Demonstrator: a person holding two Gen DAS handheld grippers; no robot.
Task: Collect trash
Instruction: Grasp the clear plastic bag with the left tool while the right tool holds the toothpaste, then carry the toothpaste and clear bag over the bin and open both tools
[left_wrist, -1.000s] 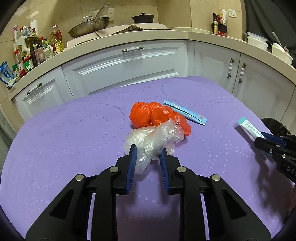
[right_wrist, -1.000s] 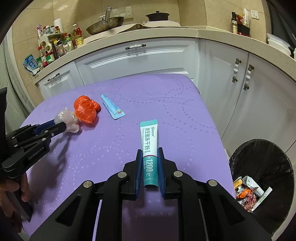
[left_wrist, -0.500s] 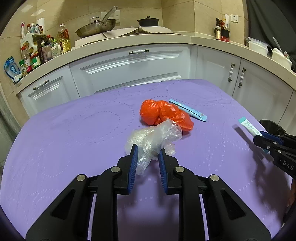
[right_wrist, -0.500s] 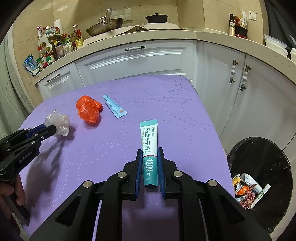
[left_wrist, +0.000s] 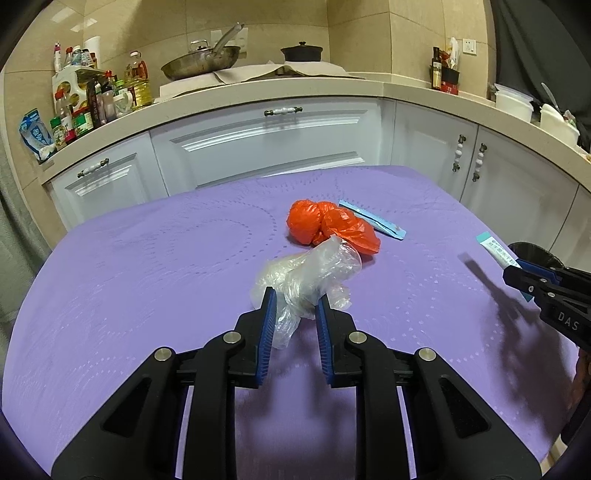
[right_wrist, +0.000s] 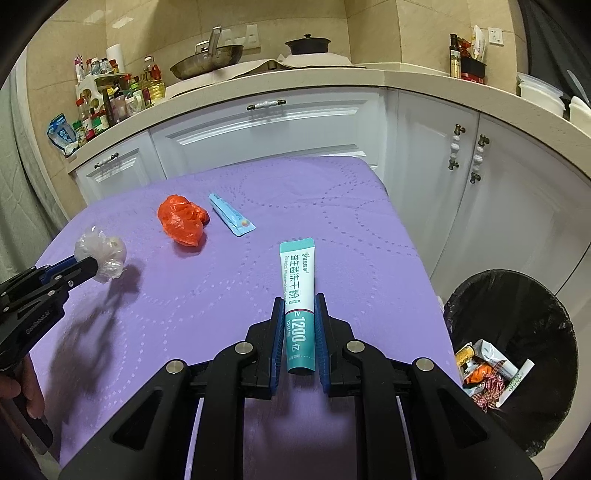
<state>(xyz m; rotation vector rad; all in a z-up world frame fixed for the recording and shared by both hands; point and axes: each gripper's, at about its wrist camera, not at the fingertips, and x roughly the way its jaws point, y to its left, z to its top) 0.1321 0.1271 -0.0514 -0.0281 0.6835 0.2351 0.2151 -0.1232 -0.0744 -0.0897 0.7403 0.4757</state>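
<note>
1. Left wrist view: a crumpled clear plastic bag (left_wrist: 310, 273) is clamped between the blue pads of the left gripper (left_wrist: 294, 314) – most of the bag bulges out ahead of the fingertips, a tail hangs below them, clear of the purple tablecloth (left_wrist: 147, 280).
2. Right wrist view: a teal-and-white squeeze tube (right_wrist: 298, 295) is pinched at its lower half by the right gripper (right_wrist: 299, 325), jaws fully closed on it; the flat crimped end points forward over the cloth.
3. Step judged: both pieces are picked up, carry to the bin is due.
4. Next move: the black-lined trash bin (right_wrist: 517, 295), beside the table's right edge and already holding litter, is to be reached – tube first, being nearer.
5. Left on the cloth: a scrunched orange plastic bag (left_wrist: 328, 227) and, just beside it, a flat light-blue sachet (left_wrist: 373, 221).
</note>
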